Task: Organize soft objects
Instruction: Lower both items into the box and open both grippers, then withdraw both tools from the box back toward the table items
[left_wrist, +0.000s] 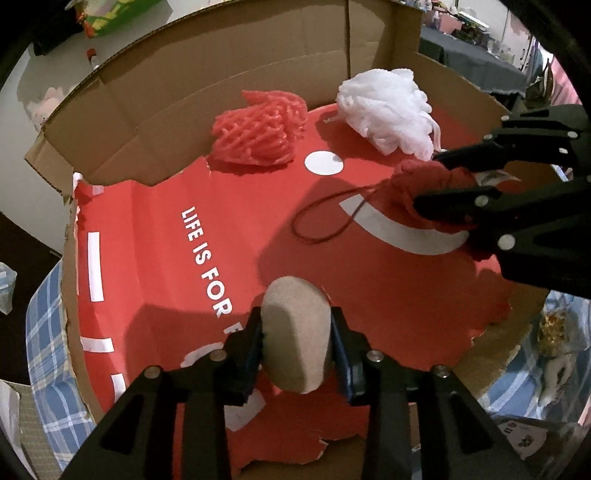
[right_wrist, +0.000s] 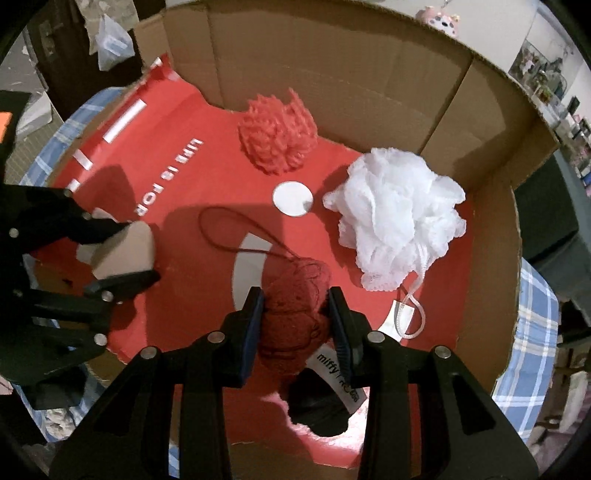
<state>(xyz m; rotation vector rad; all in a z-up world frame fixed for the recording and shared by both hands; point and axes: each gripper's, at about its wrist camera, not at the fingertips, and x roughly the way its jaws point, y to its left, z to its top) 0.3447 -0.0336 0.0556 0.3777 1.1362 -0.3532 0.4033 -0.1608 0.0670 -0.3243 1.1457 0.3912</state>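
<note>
My left gripper (left_wrist: 295, 325) is shut on a beige sponge (left_wrist: 297, 332) above the near part of an open cardboard box (left_wrist: 122, 122) with a red printed floor. In the right wrist view that gripper (right_wrist: 136, 247) holds the sponge (right_wrist: 122, 251) at the left. My right gripper (right_wrist: 295, 306) is shut on a dark red yarn ball (right_wrist: 295, 321) with a loose loop of thread and a white label. It also shows in the left wrist view (left_wrist: 424, 181) with the yarn (left_wrist: 424, 184). A coral foam net (left_wrist: 258, 129) (right_wrist: 277, 136) and a white bath pouf (left_wrist: 388, 110) (right_wrist: 395, 214) lie at the box's far side.
The box's cardboard walls (right_wrist: 332, 74) rise at the back and right. A blue plaid cloth (left_wrist: 44, 332) lies under the box. Room clutter shows beyond the rim, with a plush toy (right_wrist: 439, 18) behind the back wall.
</note>
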